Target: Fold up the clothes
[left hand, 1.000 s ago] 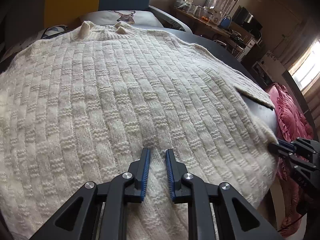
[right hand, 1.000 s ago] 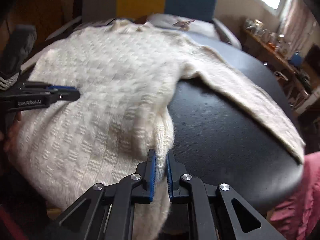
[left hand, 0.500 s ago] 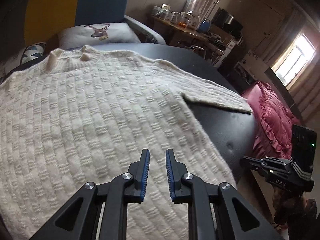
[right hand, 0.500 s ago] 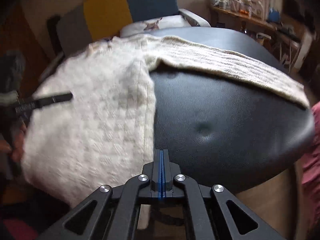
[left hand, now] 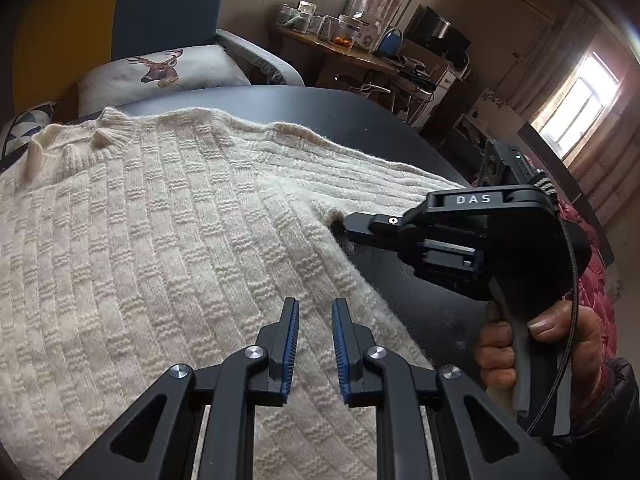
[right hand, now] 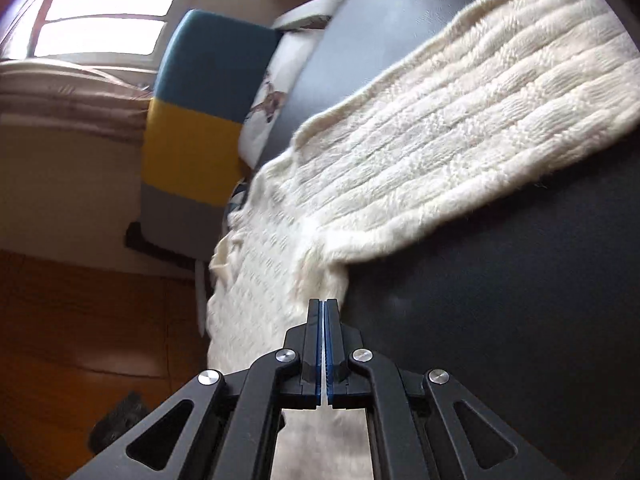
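A cream knitted sweater [left hand: 160, 232] lies flat on a dark table [left hand: 436, 296], collar at the far left. Its right sleeve [left hand: 360, 176] stretches out to the right over the table. My left gripper [left hand: 315, 304] is open and empty, hovering just above the sweater's lower body. My right gripper [left hand: 340, 226] is tilted on its side, with its tip at the armpit where sleeve meets body. In the right wrist view my right gripper [right hand: 323, 304] has its jaws together and nothing between them, at the sweater's edge [right hand: 316, 276], and the sleeve [right hand: 460, 136] runs up to the right.
A sofa with yellow and blue back panels [left hand: 120, 12] and a deer-print cushion [left hand: 160, 72] stands behind the table. A cluttered desk [left hand: 360, 52] is at the back right. A pink quilted cloth [left hand: 592, 264] lies beyond the table's right edge.
My right gripper let go of the sweater's lower corner, shut empty, and moved up to the armpit, rolling onto its side. My left gripper stayed open and drifted slightly right over the body.
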A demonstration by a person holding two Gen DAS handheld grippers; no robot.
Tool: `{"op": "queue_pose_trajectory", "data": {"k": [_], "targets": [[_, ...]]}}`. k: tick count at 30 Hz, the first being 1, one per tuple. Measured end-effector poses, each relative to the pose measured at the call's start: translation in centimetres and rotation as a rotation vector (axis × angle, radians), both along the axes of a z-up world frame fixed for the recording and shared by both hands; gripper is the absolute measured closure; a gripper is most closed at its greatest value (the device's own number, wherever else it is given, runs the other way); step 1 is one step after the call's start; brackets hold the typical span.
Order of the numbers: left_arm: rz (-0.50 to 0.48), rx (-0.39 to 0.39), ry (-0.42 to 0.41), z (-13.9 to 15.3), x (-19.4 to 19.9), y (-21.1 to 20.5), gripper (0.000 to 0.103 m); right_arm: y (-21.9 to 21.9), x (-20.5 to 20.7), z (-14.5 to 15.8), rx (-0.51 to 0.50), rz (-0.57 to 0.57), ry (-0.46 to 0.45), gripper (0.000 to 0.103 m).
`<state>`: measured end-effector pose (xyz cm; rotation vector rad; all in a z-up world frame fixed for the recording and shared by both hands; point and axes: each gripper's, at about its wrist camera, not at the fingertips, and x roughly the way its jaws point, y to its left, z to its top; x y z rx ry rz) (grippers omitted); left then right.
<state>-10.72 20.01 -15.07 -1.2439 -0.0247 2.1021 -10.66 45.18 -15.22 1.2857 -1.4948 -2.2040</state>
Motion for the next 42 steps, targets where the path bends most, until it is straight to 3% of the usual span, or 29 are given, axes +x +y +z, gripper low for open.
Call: {"op": "queue_pose_trajectory", "data": {"k": [1, 2, 3, 5, 6, 8, 10, 11, 14, 16, 18, 22, 25, 27, 29, 31, 36, 39, 42], "targets": [[-0.002, -0.004, 0.0, -0.2, -0.2, 0.2, 0.087, -0.3, -0.6, -0.4, -0.002, -0.008, -0.011, 0.099], [-0.005, -0.007, -0.003, -0.5, -0.5, 0.3, 0.087, -0.6, -1.4, -0.9, -0.002, -0.015, -0.024, 0.09], [-0.011, -0.008, -0.009, -0.8, -0.6, 0.5, 0.087, -0.9, -2.0, -1.3, -0.004, -0.027, -0.033, 0.071], [-0.024, -0.016, -0.015, -1.5, -0.8, 0.7, 0.087, -1.4, -2.9, -1.7, -0.03, -0.048, -0.004, 0.053], [-0.033, -0.025, -0.021, -1.9, -0.8, 0.9, 0.087, -1.5, -3.2, -1.4, -0.008, -0.059, 0.015, 0.052], [-0.055, -0.046, -0.044, -2.8, -0.7, 1.2, 0.087, -2.2, -4.1, -0.4, 0.095, -0.054, 0.047, 0.056], [-0.075, -0.067, -0.027, -3.2, -0.3, 1.3, 0.087, -2.9, -5.1, 0.8, 0.252, -0.019, 0.059, 0.09], [-0.079, -0.08, -0.016, -3.3, -0.1, 1.4, 0.087, -3.0, -5.4, 1.8, 0.308, -0.006, 0.084, 0.096], [-0.09, -0.123, 0.017, -3.4, 0.5, 2.0, 0.087, -3.3, -6.0, 4.4, 0.5, 0.037, 0.142, 0.097], [-0.095, -0.155, 0.039, -3.4, 0.7, 2.5, 0.087, -3.1, -6.4, 4.1, 0.582, 0.073, 0.109, 0.097], [-0.093, -0.168, 0.045, -3.4, 0.8, 2.7, 0.087, -2.6, -6.8, 2.6, 0.595, 0.101, 0.058, 0.097], [-0.114, -0.189, 0.053, -2.9, 0.8, 3.1, 0.087, -2.0, -6.1, 1.4, 0.577, 0.103, 0.048, 0.096], [-0.128, -0.177, 0.05, -2.0, 0.3, 2.6, 0.087, -1.4, -5.9, 1.7, 0.481, 0.114, 0.051, 0.092], [-0.102, -0.146, 0.046, -0.8, -0.9, 1.3, 0.087, -0.8, -5.2, 2.1, 0.401, 0.126, 0.049, 0.079], [-0.076, -0.108, 0.033, 0.2, -2.7, 0.1, 0.087, -0.1, -3.8, 3.3, 0.395, 0.147, 0.068, 0.065], [-0.041, -0.084, 0.012, 1.2, -6.1, -1.2, 0.087, 0.2, -2.5, 4.7, 0.402, 0.177, 0.095, 0.061], [-0.008, -0.07, -0.011, 2.0, -12.6, -2.1, 0.089, 0.6, -1.9, 9.3, 0.572, 0.215, 0.196, 0.061], [-0.028, -0.065, -0.015, 2.0, -15.5, -1.1, 0.089, -0.1, -4.7, 9.1, 0.716, 0.237, 0.158, 0.061], [-0.063, -0.114, 0.002, 0.9, -18.0, 1.3, 0.089, -0.6, -7.5, 7.2, 0.814, 0.267, 0.084, 0.061]]}}
